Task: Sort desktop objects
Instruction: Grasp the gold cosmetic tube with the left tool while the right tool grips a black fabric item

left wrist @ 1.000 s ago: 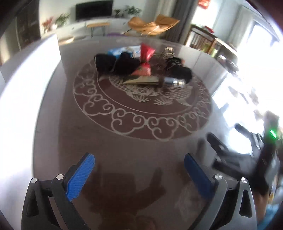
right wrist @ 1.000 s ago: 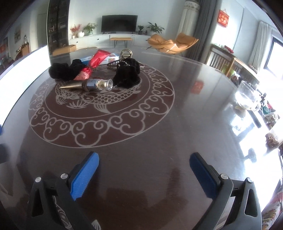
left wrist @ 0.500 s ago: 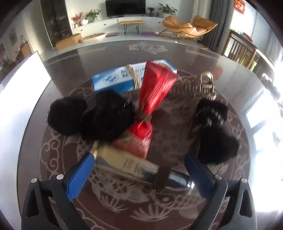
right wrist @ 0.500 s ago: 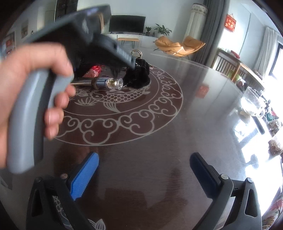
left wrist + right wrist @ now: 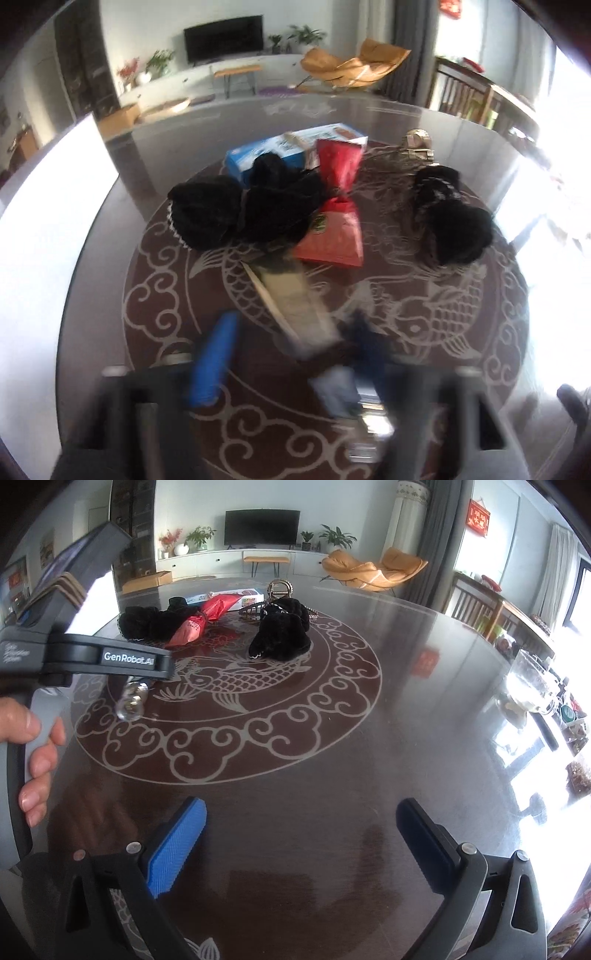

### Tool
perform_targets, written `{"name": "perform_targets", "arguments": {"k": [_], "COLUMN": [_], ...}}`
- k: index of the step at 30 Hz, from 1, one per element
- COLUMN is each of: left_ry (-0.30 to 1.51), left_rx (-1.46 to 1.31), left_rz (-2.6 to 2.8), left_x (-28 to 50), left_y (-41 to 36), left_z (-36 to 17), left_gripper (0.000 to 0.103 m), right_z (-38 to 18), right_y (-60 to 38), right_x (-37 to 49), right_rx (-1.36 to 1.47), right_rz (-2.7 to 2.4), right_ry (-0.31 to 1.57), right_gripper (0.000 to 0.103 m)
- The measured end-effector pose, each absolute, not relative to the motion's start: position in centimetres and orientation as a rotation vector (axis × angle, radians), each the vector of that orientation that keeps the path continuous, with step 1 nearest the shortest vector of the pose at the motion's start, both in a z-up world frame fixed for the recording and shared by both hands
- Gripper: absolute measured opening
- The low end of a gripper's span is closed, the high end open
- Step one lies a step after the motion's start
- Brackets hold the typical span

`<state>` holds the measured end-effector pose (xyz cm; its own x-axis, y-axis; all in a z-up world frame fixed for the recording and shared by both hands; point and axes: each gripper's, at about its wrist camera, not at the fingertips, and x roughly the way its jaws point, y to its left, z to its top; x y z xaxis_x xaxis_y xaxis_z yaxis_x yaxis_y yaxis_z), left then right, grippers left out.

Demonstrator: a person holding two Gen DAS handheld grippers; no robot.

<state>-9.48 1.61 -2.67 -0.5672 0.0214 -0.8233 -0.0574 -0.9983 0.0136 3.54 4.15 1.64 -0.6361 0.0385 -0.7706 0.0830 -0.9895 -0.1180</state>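
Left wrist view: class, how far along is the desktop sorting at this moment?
Done: nothing visibly; the blue box, red packet and black bundles lie in one heap at the centre of the table. In hand: the left gripper's jaws are closing around the gold tube, not yet clamped; the right gripper hangs open over bare table. Left: every item needs sorting.

A: The bench (image 5: 332, 760) is dark brown and glossy, with a pale fish and curling clouds inside a ring.

B: The snack packet (image 5: 334, 236) on it is red, the box (image 5: 258, 155) blue and white, and the fluffy pieces (image 5: 207, 214) black.

A: The tube (image 5: 291, 299) is cream with a silver cap.

B: The fingers (image 5: 177, 845) carry blue ribbed pads on black frames.
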Motion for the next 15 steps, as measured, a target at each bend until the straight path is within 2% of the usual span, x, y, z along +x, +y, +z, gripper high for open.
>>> {"name": "perform_targets", "arguments": {"k": [1,4,8,12,13,15], "left_ry": [0.074,0.006,-0.055,-0.040,-0.045,-0.041], "left_rx": [-1.435,-1.414,-1.409,-1.406,-1.405,-1.402], "left_rz": [2.731,2.697,2.678,2.684,2.682,2.678], "left_x": [-9.3,-7.2,-3.0,-0.6,-0.4,-0.1], "left_y": [1.7,0.3,-2.6,-4.4,-4.7,-5.4], "left_z": [-2.5,-2.1,-2.2,-2.3,-2.4,-2.5], "left_gripper": [0.026,0.026,0.025,0.026,0.026,0.025], "right_z": [1.6,1.7,3.1,5.4,5.6,5.2], "right_y": [4.1,4.2,6.1,5.0,4.7,4.2], "right_x": [3.5,3.6,1.9,-5.6,-7.8,-12.2], "right_rx": [1.329,1.322,1.223,1.203,1.224,1.297], "right_rz": [-2.809,-2.792,-2.709,-2.710,-2.699,-2.655], "right_ry": [0.221,0.198,-0.113,0.020,0.048,0.057], "right_gripper": [0.103,0.103,0.102,0.096,0.094,0.067]}}
